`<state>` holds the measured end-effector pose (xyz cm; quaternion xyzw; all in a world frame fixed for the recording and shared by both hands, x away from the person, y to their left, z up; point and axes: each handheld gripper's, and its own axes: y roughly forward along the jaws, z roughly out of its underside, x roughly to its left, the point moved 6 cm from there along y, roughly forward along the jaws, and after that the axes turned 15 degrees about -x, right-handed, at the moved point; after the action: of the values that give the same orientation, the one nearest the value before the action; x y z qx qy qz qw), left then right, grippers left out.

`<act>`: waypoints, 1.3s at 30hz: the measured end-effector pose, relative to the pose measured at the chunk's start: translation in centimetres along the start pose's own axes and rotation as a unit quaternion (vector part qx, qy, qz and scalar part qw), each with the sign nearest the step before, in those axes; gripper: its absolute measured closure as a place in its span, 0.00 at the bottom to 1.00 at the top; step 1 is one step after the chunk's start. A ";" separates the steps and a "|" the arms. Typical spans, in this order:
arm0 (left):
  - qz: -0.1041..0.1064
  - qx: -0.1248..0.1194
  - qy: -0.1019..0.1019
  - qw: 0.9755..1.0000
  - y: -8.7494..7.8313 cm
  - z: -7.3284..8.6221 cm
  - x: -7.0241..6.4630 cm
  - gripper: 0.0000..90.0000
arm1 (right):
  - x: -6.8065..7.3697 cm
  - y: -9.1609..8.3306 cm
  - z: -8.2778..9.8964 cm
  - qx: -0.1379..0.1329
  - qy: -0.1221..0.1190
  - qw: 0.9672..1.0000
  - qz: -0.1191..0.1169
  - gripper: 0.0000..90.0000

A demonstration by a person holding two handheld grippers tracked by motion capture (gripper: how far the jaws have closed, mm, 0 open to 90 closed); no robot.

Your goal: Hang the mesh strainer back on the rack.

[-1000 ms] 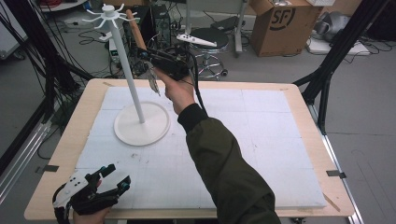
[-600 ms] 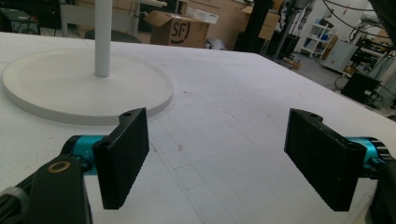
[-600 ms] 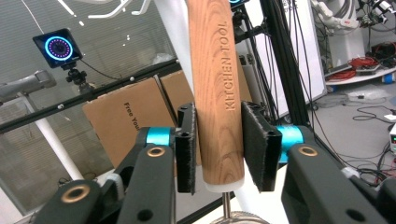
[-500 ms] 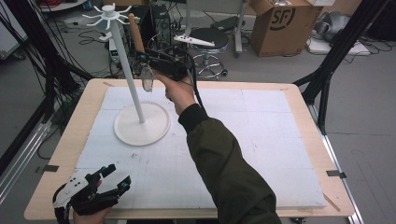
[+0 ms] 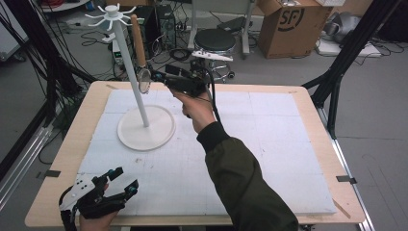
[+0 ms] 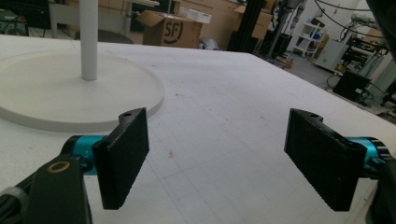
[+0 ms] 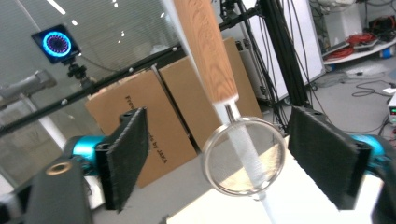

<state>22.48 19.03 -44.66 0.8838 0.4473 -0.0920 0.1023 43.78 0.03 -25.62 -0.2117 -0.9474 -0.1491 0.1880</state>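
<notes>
The top of the wooden handle is cut off in the right gripper view, and whether the strainer (image 5: 144, 79) hangs from a white rack (image 5: 130, 72) hook is hard to make out. Its mesh ring sits between the 2 wide-open jaws of the right tongs (image 5: 153, 77), touching neither. The left tongs (image 5: 120, 180) rest spread wide, empty, at the desk's (image 5: 298, 159) near edge, well apart.
</notes>
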 end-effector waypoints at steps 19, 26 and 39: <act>0.024 0.008 0.008 1.000 1.6 0.3 -1.2 0.25 | -0.5 -12.6 3.0 0.021 -0.033 0.998 0.057 0.19; 0.028 0.012 0.008 1.000 2.0 0.4 -1.3 0.25 | -1.5 -15.4 4.0 0.020 -0.023 0.997 0.073 0.19; 0.038 0.011 0.011 0.999 2.2 0.4 -1.8 0.25 | -2.0 -20.5 5.6 0.022 -0.021 0.994 0.102 0.19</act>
<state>23.17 16.25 -44.33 0.9022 0.4133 -0.0834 0.0910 34.48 -16.41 -35.57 -0.3060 -0.9276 -0.1043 0.1872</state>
